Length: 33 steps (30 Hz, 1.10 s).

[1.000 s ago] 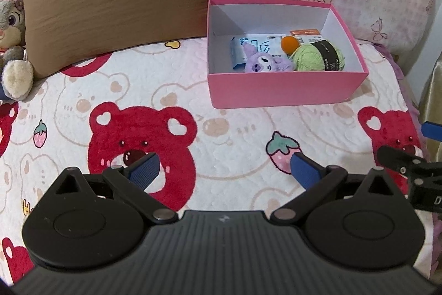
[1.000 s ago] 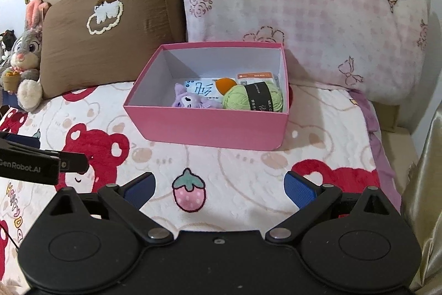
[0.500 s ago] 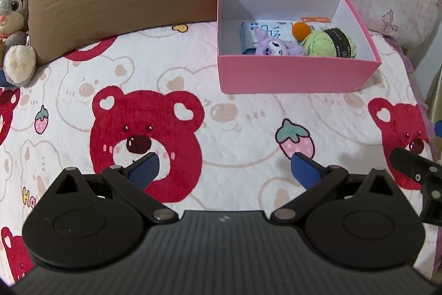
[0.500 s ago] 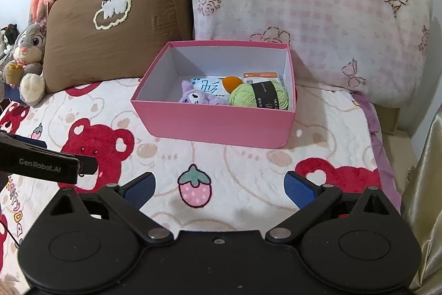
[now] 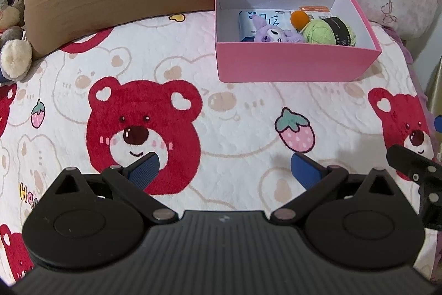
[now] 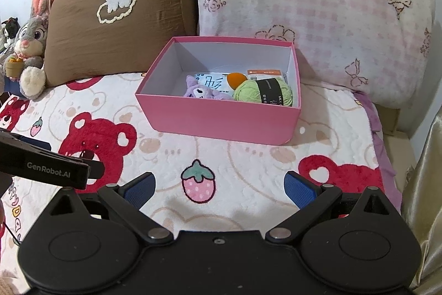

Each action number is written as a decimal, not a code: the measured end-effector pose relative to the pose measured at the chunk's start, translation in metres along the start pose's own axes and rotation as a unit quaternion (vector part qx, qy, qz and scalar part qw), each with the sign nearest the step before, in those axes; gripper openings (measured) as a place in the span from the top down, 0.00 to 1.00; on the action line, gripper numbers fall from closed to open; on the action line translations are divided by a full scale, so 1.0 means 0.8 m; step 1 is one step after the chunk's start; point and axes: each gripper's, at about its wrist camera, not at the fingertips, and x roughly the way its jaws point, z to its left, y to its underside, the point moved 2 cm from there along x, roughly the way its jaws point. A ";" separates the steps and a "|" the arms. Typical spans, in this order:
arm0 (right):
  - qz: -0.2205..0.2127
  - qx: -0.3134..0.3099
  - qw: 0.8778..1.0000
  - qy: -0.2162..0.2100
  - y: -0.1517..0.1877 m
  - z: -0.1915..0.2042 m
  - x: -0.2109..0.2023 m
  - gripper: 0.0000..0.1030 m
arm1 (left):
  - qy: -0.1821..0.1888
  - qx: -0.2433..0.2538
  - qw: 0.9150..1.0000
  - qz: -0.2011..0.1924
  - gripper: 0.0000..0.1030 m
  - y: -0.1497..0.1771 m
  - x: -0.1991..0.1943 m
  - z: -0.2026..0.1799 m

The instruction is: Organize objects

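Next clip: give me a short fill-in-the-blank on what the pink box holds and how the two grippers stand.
1. The green yarn ball lies inside the ____ box.
2. The small ball beside the yarn is ____ in colour.
3. The left gripper and the right gripper are both ____, holding nothing.
4. The plush toy in the box is ____.

Missing words: pink; orange; open; purple

Plenty of open bear-print quilt [image 6: 248,156] near the grippers; the pink cardboard box [image 6: 221,120] blocks the far middle, with brown [image 6: 118,26] and pink-checked [image 6: 317,18] pillows walling off behind it.
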 end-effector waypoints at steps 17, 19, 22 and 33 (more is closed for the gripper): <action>0.004 0.009 1.000 0.004 0.004 -0.003 0.002 0.02 | 0.008 -0.002 1.000 -0.003 0.00 0.001 -0.005 -0.001; 0.004 0.010 1.000 0.004 0.004 -0.003 0.002 0.02 | 0.008 -0.002 1.000 -0.003 0.00 0.001 -0.005 -0.001; 0.004 0.008 1.000 0.003 0.004 -0.002 0.002 0.02 | 0.007 -0.002 1.000 -0.003 0.00 0.001 -0.006 -0.001; 0.004 0.006 1.000 0.004 0.004 0.001 0.000 0.02 | 0.010 0.002 1.000 -0.005 0.00 0.002 -0.008 -0.002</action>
